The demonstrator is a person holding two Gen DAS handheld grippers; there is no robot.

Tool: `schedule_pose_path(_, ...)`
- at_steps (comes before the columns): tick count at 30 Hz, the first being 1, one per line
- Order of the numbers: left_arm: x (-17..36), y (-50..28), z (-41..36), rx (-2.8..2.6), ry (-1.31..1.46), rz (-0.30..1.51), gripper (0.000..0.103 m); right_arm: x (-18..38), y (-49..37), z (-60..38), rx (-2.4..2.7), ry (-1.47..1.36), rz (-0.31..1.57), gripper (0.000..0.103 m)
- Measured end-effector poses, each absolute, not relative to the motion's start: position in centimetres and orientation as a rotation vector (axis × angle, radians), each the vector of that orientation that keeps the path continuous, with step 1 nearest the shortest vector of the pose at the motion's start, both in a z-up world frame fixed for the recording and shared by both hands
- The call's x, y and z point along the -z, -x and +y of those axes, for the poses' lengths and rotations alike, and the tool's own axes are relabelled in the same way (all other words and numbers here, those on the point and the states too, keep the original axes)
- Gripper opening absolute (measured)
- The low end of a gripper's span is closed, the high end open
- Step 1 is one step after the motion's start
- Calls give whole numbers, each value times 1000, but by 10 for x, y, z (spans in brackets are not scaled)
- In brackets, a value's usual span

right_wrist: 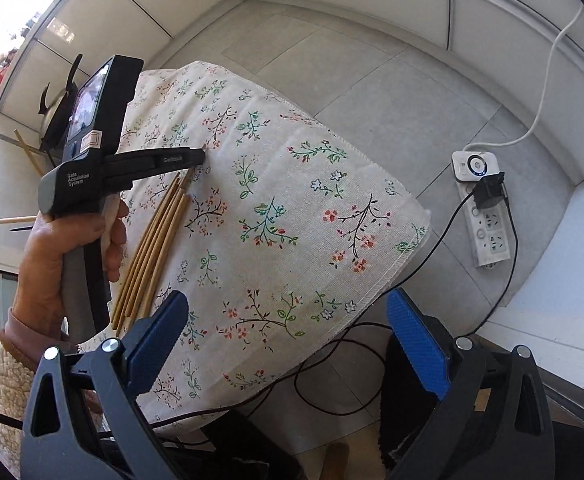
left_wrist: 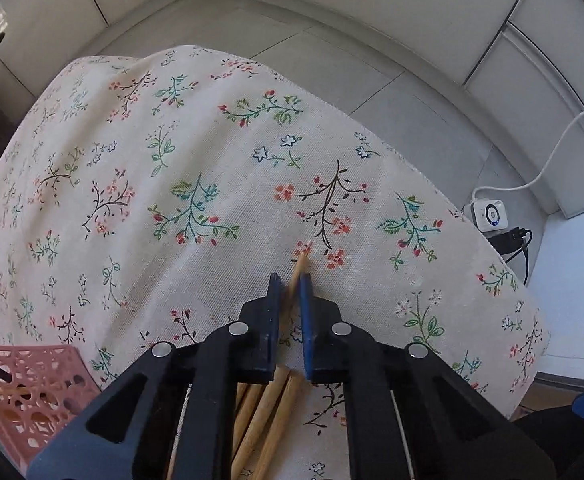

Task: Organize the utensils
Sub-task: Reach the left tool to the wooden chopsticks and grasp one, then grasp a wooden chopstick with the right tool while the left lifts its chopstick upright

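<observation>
Left gripper: the left gripper (left_wrist: 290, 280) has its blue-padded jaws drawn close around one wooden chopstick (left_wrist: 300, 266), whose tip pokes out just past the fingertips and looks blurred.
Held chopstick: in the right wrist view its tip shows just past the nose of that same gripper (right_wrist: 199, 156), above the tablecloth.
Chopstick bundle: the remaining chopsticks (right_wrist: 153, 248) lie side by side on the floral tablecloth (right_wrist: 275, 200), directly under the left gripper's body; in the left wrist view their ends (left_wrist: 265, 416) show between the gripper's arms.
Right gripper: the right gripper (right_wrist: 287, 344) has its jaws spread wide with nothing between them, over the near right edge of the cloth, well apart from the bundle.
Left hand: the left hand (right_wrist: 57, 264) wraps the gripper's handle, a fleece cuff at the wrist.
Pink basket: a perforated pink basket (left_wrist: 31, 384) sits at the lower left, cut off by the frame, with thin sticks showing through its wall.
Floor: a white power strip (right_wrist: 482, 208) with a black plug lies on the grey tiles, right of the table.
Hard to tell: the bundle's exact count, since the hand and gripper cover part of it.
</observation>
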State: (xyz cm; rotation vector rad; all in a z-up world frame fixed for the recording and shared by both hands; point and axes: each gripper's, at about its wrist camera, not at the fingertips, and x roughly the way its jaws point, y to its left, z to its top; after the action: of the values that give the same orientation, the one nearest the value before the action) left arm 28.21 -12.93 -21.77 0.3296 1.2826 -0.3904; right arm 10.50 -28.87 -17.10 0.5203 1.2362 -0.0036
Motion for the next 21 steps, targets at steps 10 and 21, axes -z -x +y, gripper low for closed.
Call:
schedule_pose_path(10,137,-229,-87,367,-275,1077,6,175,-123,-283,32,-615,1224,96)
schedule_pose_path(21,48,-126,-14,297,-169,832,4,210,-204,-235,-40,-790,1355,53)
